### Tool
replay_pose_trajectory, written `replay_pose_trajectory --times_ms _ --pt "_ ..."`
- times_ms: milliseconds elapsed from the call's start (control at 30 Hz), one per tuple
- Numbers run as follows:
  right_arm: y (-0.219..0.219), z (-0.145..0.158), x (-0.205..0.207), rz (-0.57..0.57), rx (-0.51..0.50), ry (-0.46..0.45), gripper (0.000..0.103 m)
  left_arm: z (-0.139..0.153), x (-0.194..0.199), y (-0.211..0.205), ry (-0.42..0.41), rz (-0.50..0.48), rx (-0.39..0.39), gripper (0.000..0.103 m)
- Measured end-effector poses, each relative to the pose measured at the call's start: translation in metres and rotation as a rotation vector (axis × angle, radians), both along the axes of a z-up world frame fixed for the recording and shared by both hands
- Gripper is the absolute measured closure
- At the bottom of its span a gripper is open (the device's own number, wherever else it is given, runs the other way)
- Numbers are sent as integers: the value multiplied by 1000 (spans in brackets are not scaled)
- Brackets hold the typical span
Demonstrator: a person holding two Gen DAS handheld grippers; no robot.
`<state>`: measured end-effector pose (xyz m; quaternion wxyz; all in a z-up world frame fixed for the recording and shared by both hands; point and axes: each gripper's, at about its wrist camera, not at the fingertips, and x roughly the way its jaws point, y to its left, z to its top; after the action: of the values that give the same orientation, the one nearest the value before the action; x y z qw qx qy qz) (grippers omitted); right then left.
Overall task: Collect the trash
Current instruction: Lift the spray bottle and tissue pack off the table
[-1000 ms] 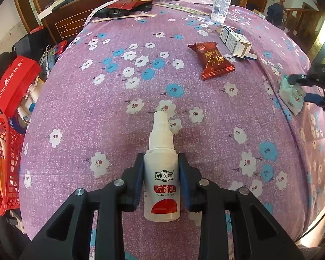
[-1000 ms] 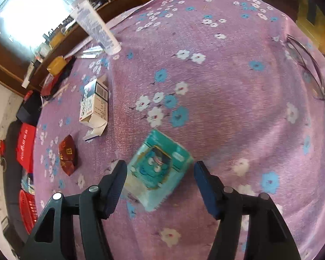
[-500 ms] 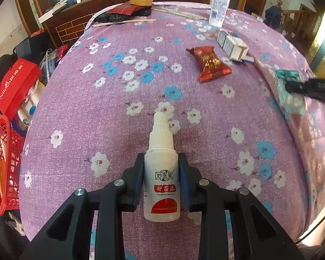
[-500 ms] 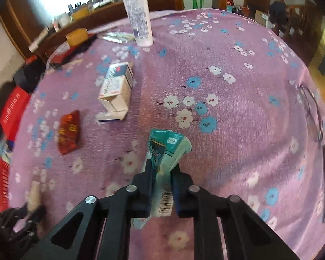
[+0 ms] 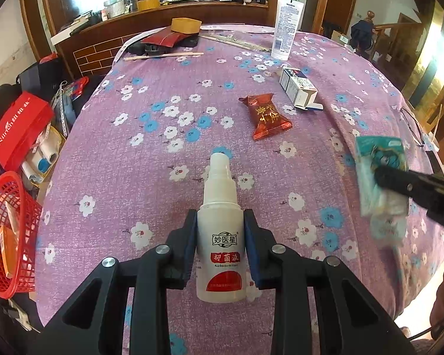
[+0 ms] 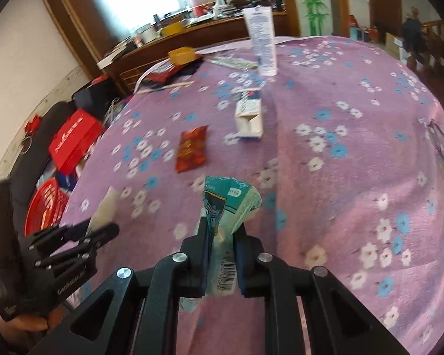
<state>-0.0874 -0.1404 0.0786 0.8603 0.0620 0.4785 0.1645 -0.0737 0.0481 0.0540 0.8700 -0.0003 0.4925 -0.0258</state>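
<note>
Gripping: one spray bottle (image 5: pixel 221 248), one tissue pack (image 6: pixel 225 207).

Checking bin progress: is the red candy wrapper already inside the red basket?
No: in the left wrist view the red candy wrapper lies on the floral tablecloth, far from the red basket beside the table.
</note>
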Motion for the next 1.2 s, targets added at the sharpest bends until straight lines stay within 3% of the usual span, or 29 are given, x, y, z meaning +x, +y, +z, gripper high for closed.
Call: replay_pose_trajectory --times_ms 333,667,1200 --pt "35 -1 -14 66 7 6 87 5 -19 22 -19 25 36 74" --pt "66 0 -19 90 13 5 87 9 -33 75 -9 109 -49 74" --pt "91 -3 -25 126 10 19 86 16 -44 80 -37 81 41 74"
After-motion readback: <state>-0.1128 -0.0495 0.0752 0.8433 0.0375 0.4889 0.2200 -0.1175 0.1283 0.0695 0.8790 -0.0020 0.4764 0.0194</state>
